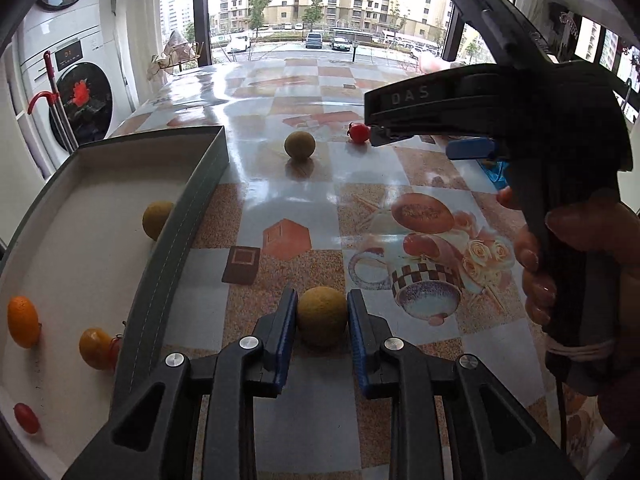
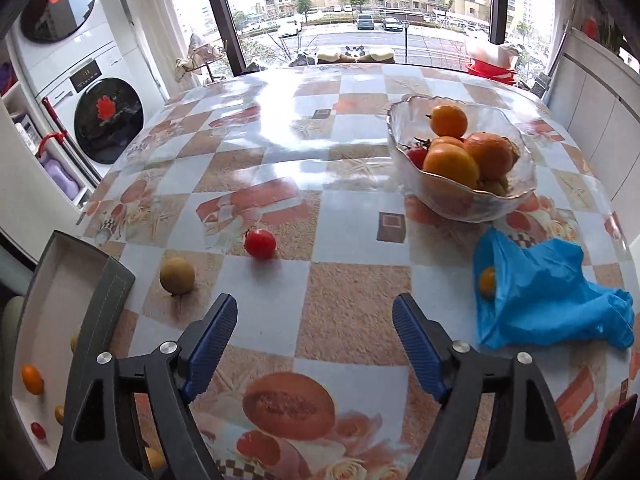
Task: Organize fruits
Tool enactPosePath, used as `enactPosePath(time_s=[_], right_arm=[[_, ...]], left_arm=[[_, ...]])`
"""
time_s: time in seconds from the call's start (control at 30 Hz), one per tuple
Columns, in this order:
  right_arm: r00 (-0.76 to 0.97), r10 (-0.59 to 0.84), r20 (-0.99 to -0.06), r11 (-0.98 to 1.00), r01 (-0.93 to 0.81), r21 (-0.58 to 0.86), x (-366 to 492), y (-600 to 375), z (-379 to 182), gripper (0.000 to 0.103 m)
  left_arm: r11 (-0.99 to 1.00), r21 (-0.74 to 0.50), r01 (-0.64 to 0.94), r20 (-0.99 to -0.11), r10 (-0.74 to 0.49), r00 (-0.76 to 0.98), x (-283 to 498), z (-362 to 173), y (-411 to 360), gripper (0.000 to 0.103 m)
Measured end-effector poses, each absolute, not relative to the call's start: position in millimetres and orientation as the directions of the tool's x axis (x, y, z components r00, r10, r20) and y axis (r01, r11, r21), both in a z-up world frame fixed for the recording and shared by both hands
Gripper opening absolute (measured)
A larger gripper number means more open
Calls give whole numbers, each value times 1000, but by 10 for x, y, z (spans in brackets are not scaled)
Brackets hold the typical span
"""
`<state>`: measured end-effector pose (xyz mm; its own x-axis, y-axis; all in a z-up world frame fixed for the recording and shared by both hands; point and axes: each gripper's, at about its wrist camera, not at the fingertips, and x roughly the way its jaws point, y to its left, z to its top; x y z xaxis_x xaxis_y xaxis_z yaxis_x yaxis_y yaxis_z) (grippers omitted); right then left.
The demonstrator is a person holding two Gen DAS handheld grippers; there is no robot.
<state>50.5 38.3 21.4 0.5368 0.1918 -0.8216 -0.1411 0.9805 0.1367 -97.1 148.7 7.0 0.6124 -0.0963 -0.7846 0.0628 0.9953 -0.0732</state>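
Observation:
My left gripper (image 1: 322, 312) is shut on a round yellow-brown fruit (image 1: 322, 315), held just above the table. A grey box with a white inside (image 1: 80, 208) lies at the left and holds several small fruits, among them an orange one (image 1: 23, 322) and a red tomato (image 1: 26, 418). On the table lie another brown fruit (image 1: 299, 145), also in the right wrist view (image 2: 177, 275), and a red tomato (image 2: 260, 243). My right gripper (image 2: 314, 334) is open and empty above the table. A glass bowl (image 2: 516, 194) holds oranges and a tomato.
A blue plastic bag (image 2: 552, 296) with a small orange fruit (image 2: 487, 282) at its mouth lies at the right. A washing machine (image 2: 92, 108) stands left of the table. The window is behind the far edge. A dark red object (image 2: 616, 436) lies at the near right.

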Motion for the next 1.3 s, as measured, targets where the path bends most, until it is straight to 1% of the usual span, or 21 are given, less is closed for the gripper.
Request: enactPosePath(time_s=[0.13, 0.2, 0.23, 0.27, 0.3, 0.33, 0.5, 0.6, 0.7, 0.8, 0.93, 1.03, 1.13, 1.3], right_arm=[[540, 185, -821, 979, -169, 110, 671, 574, 156, 81], [533, 181, -827, 979, -182, 97, 744, 646, 114, 76], [521, 191, -832, 976, -189, 107, 788, 682, 82, 65], [539, 172, -825, 979, -187, 82, 775, 708, 93, 56], [539, 163, -826, 979, -191, 69, 769, 731, 92, 45], [541, 156, -826, 980, -190, 60, 757, 737, 101, 22], [522, 207, -828, 976, -173, 136, 507, 551, 150, 22], [518, 208, -830, 975, -176, 134, 139, 366, 194, 22], [515, 220, -828, 974, -154, 163, -300, 120, 221, 22], [541, 200, -817, 980, -126, 156, -757, -85, 222, 22], [607, 157, -779, 987, -79, 138, -1234, -307, 180, 22], [632, 144, -761, 987, -42, 152, -1408, -426, 76, 22], [672, 152, -724, 983, -23, 185, -1491, -502, 73, 22], [665, 221, -713, 962, -28, 272, -1448, -605, 38, 22]], left_arm=[[996, -58, 64, -783, -85, 616, -974, 61, 1456, 27], [996, -60, 63, -783, -86, 616, -977, 56, 1460, 27], [996, -64, 63, -782, -89, 616, -977, 55, 1468, 27], [996, -68, 63, -782, -92, 616, -976, 55, 1476, 27], [996, -69, 63, -782, -93, 616, -979, 54, 1471, 27], [996, -67, 63, -782, -92, 617, -991, 53, 1458, 27], [996, -67, 63, -781, -91, 617, -997, 54, 1449, 27], [995, -76, 62, -782, -99, 615, -1001, 62, 1463, 27], [993, -107, 56, -787, -119, 606, -1043, 77, 1500, 27], [988, -154, 35, -789, -144, 597, -1183, 91, 1535, 27], [989, -146, 26, -780, -131, 612, -1402, 80, 1521, 27], [992, -124, 36, -763, -118, 635, -1483, 43, 1526, 27], [992, -116, 43, -747, -116, 654, -1506, 53, 1513, 27], [994, -97, 42, -733, -100, 672, -1483, 44, 1496, 27]])
